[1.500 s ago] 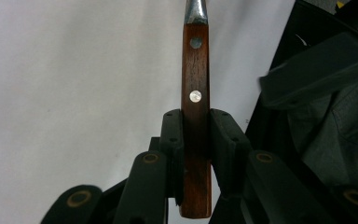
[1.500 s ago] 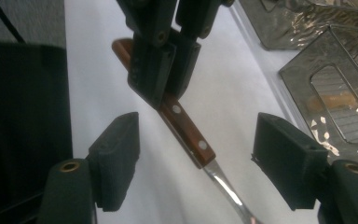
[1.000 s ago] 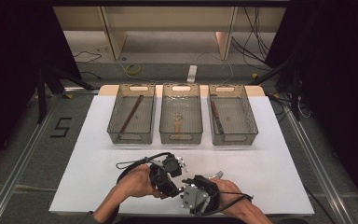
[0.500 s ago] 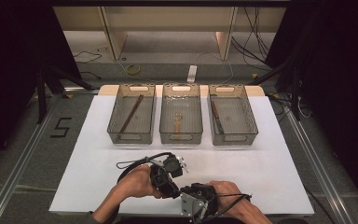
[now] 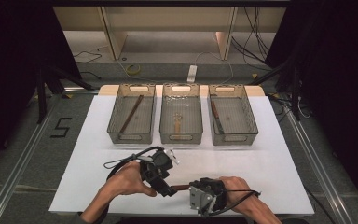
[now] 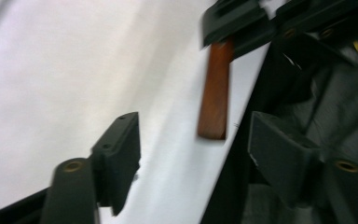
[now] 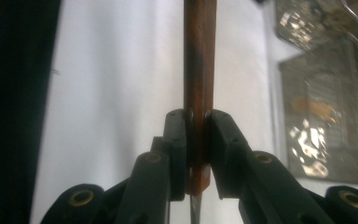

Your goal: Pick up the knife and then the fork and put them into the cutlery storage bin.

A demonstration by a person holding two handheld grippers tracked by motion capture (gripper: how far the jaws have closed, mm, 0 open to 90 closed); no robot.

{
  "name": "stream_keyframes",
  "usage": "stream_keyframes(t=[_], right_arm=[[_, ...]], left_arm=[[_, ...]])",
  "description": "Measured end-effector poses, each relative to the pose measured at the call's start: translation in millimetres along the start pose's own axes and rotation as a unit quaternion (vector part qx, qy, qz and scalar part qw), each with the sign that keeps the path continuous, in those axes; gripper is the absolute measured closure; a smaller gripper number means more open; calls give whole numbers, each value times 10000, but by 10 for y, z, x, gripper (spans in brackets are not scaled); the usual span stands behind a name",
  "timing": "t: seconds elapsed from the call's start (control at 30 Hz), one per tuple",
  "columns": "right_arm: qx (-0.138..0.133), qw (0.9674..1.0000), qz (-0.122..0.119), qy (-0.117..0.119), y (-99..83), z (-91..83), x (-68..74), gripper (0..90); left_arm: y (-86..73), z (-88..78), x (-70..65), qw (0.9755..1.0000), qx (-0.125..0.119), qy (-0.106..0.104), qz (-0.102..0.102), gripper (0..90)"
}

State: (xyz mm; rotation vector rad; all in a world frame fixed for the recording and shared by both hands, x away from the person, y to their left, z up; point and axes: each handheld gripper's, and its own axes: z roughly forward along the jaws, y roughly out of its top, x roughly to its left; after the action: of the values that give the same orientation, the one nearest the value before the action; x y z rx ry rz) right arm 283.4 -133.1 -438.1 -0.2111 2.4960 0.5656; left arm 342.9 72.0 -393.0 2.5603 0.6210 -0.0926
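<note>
White counter (image 5: 270,158) near me holds three wire baskets (image 5: 181,119) in a row at the far side, each with something long inside. Close to the front edge, the right tool (image 5: 192,187) is clamped tight on a brown stick (image 5: 181,187), which lies level just above the counter. The left tool (image 5: 168,190) has just opened, and its jaws stand apart around the stick's free end without touching it.

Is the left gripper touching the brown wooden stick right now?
Apart. In the left gripper view, the left gripper's fingers stand open, having just opened, with white table showing between them and the wooden stick.
</note>
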Motion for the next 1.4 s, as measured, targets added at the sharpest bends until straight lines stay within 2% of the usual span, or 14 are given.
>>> stream_keyframes(t=[0.1, 0.13, 0.23, 0.33, 0.4, 0.5, 0.57, 0.63, 0.77, 0.8, 0.83, 1.07, 1.33, 1.4], right_arm=[[15, 9997, 134, -181, -83, -54, -113, 781], [2, 9988, 419, -252, -105, -64, -130, 781], [81, 9969, 660, -408, -203, -97, -263, 781], [103, 9924, 1131, -468, -290, -144, -414, 781], [-2, 9874, 1503, -488, -350, -188, -544, 780], [-58, 9770, 2072, -510, -437, -264, -769, 780], [-165, 9665, 2506, -524, -498, -322, -928, 780], [-270, 9530, 2973, -511, -575, -374, -1101, 780], [-355, 9308, 3602, -511, -699, -416, -1350, 780], [-352, 9284, 3662, -528, -722, -419, -1393, 780], [-344, 9227, 3800, -551, -759, -424, -1464, 780], [-419, 8899, 4499, -629, -938, -435, -1828, 780], [-408, 8625, 4979, -808, -1084, -356, -2162, 780], [-409, 8543, 5111, -850, -1120, -309, -2241, 780]], left_arm=[[-71, -72, 48, 9991, -351, 179, -141, 278], [-94, -90, 61, 9986, -454, 184, -222, 267], [-151, -112, 87, 9970, -643, 280, -332, 249], [-219, -118, 106, 9938, -921, 444, -428, 233], [-261, -113, 124, 9910, -1103, 545, -531, 233], [-346, -92, 159, 9853, -1415, 714, -631, 228], [-403, -100, 191, 9834, -1503, 745, -692, 224], [-463, -102, 204, 9820, -1550, 765, -766, 220], [-590, -99, 250, 9784, -1639, 900, -879, 211], [-626, -104, 268, 9763, -1714, 942, -927, 208], [-651, -112, 278, 9744, -1783, 975, -966, 205], [-774, -110, 326, 9704, -1862, 1081, -1096, 190], [-848, -178, 304, 9600, -2236, 1201, -1179, 176], [-864, -187, 301, 9592, -2260, 1234, -1166, 173]])
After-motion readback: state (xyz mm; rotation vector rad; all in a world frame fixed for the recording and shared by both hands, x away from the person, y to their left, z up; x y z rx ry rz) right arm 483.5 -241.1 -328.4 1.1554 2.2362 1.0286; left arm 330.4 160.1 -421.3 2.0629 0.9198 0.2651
